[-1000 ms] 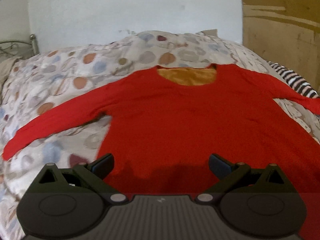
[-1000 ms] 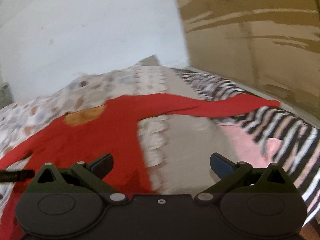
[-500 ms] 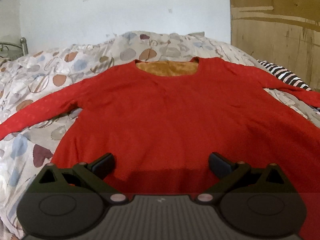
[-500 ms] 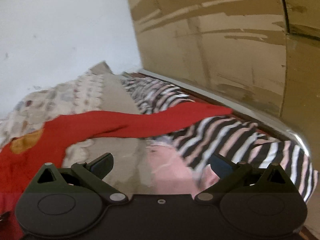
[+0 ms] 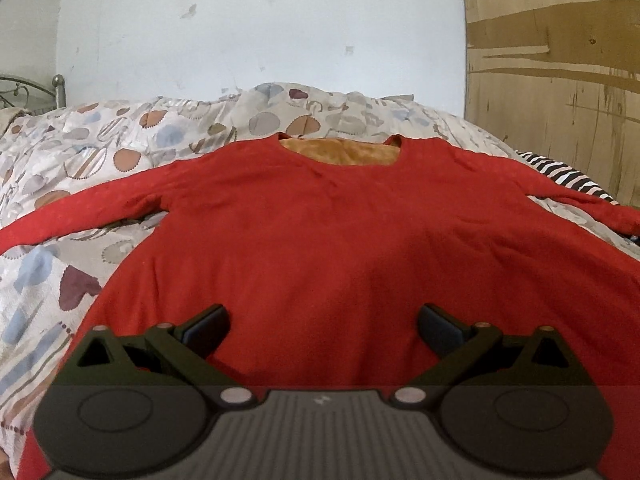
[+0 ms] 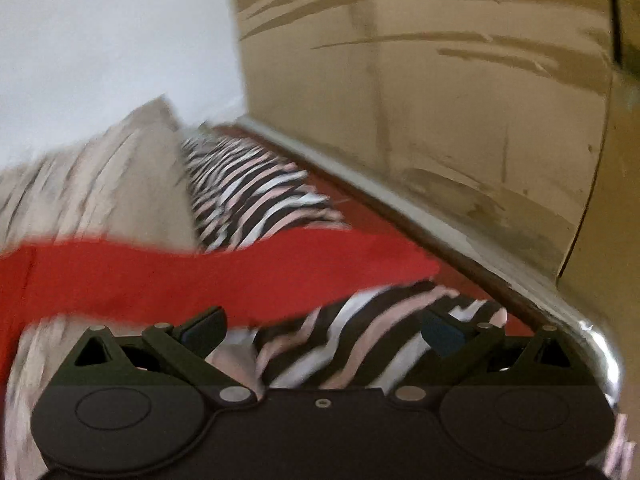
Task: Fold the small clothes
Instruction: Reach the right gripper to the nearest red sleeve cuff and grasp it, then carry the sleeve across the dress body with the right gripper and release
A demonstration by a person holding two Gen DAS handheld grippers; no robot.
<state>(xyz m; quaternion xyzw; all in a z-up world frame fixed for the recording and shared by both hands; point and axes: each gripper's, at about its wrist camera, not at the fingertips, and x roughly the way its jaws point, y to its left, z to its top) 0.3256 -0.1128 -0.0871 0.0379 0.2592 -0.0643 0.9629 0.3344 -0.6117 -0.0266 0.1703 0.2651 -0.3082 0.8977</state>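
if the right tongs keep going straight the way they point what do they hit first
Probably the striped cloth just ahead between the open right tongs, with the red sleeve of the top lying right beyond it. The view is motion-blurred, so depth is uncertain.

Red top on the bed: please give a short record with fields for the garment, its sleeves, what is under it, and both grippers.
garment: red top, spread flat, neckline far from the camera
sleeves: both stretched outward; right sleeve lies across striped cloth
under it: patterned quilt
left gripper: open, above the hem, holding nothing
right gripper: open, near the right sleeve end, view blurred
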